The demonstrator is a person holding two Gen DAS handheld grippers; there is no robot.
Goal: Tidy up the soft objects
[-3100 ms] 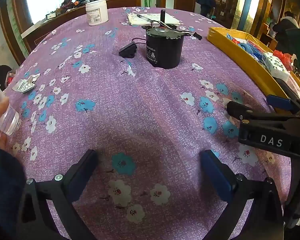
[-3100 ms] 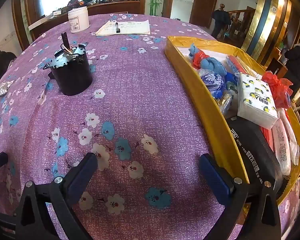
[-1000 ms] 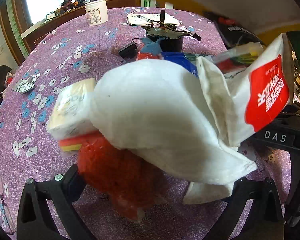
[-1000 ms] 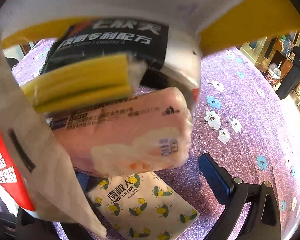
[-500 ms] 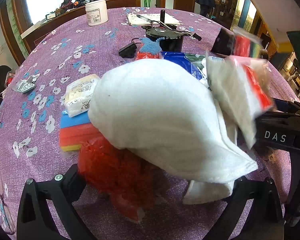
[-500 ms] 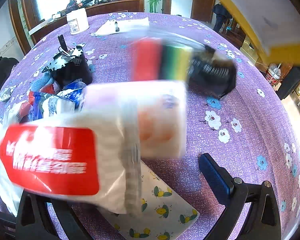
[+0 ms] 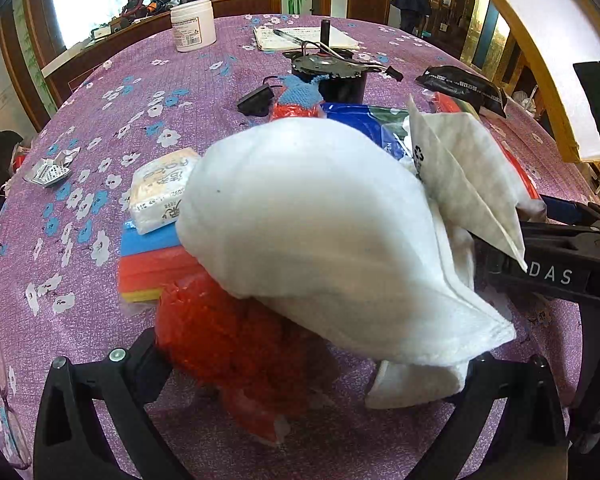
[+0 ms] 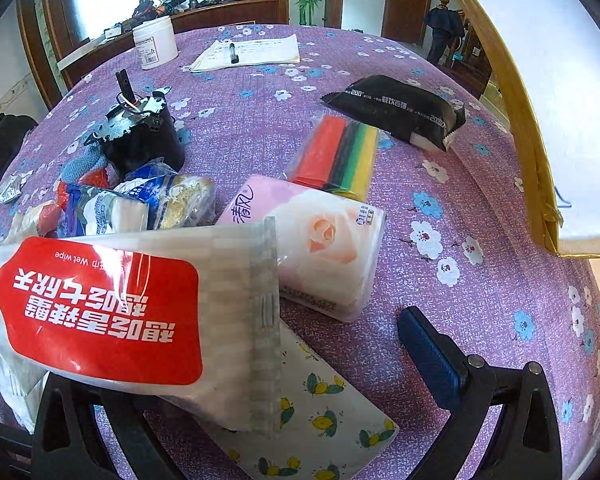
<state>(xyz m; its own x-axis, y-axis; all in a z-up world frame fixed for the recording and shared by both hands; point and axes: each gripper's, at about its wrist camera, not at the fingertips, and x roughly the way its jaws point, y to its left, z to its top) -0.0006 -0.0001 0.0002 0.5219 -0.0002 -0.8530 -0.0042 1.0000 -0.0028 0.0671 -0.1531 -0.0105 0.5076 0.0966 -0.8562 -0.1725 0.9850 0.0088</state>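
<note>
We see a heap of soft goods lying on the purple flowered tablecloth [image 8: 500,280], right in front of both grippers.

Left gripper [image 7: 308,360]: fingers spread wide, nothing between them. A large white cloth [image 7: 320,232] lies just ahead, its lower edge overhanging the gap between the fingers. Under it a red mesh bag [image 7: 228,340] touches the inner side of the left finger. Behind these, a stack of coloured sponges [image 7: 152,256] with a small tissue pack [image 7: 160,188] on top.

Right gripper [image 8: 240,364]: jaws apart, gripping nothing. A wet-wipe pack [image 8: 100,312] with a red label lies across its left finger and hides the tip. Beneath that pack, a tissue pack with lemon print [image 8: 320,420] lies between the fingers. Just beyond, a pink rose-print tissue pack [image 8: 320,248]; behind it a sleeve of striped sponges [image 8: 340,156]; farther off a black packet [image 8: 396,108]. A blue-and-white bag [image 8: 140,204] lies to the left, against the black motor [image 8: 140,136].

The yellow-rimmed tray [image 8: 532,140] is raised at the right edge, off the table.
</note>
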